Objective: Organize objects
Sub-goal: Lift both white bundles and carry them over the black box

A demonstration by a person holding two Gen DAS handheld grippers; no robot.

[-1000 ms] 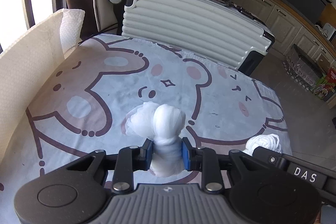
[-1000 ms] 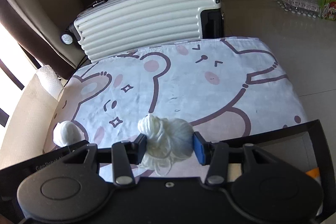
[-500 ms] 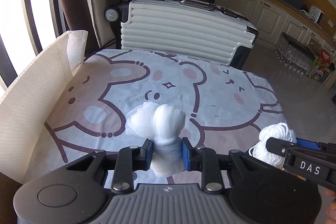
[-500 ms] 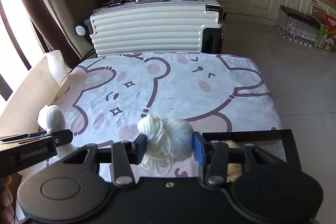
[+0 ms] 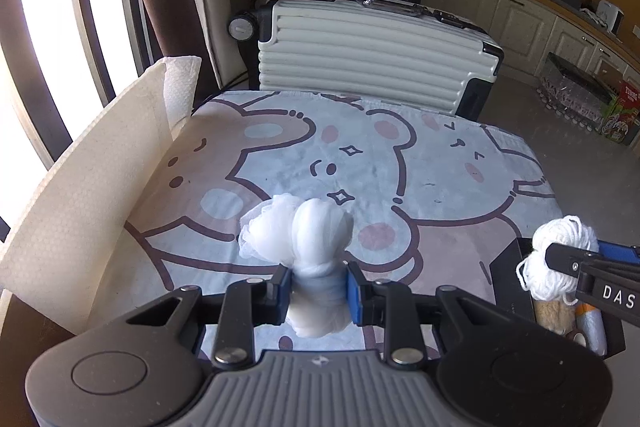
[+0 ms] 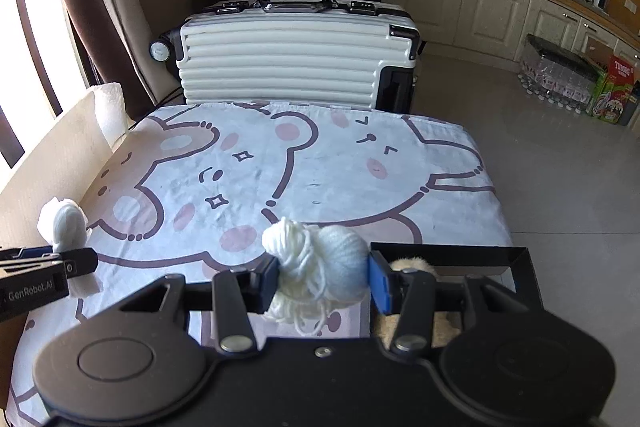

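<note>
The left gripper point(image 5: 318, 285) had its blue-padded fingers point(image 5: 353, 291) clamped on the narrow waist of a knotted white mesh bundle point(image 5: 308, 231), which bulged above and below the pads and hung clear above the tabletop point(image 5: 280, 155); the tabletop wore a pale cloth printed with cartoon bears. In the right wrist view the same left gripper point(image 6: 86, 261) reached in from the left edge with the white mesh bundle point(image 6: 64, 223) standing up out of its tip.

The right gripper point(image 6: 322, 275) had its fingers point(image 6: 378, 279) closed on a ball of white yarn point(image 6: 320, 259), loose loops trailing beneath the pads; that ball was also lifted off the cloth. From the left wrist view the right gripper point(image 5: 560, 259) came in at the right edge, and the ball of white yarn point(image 5: 556, 255) showed at its tip.

A black open box point(image 6: 516, 259) sat at the near right corner of the tabletop, just behind and below the right gripper; something tan and fuzzy lay inside it, partly hidden. A white foam sheet point(image 5: 88, 195) stood along the left side of the tabletop; a ribbed white suitcase point(image 6: 296, 63) lay on its side beyond the far edge; cream cabinets point(image 6: 460, 3) lined the wall at right.
</note>
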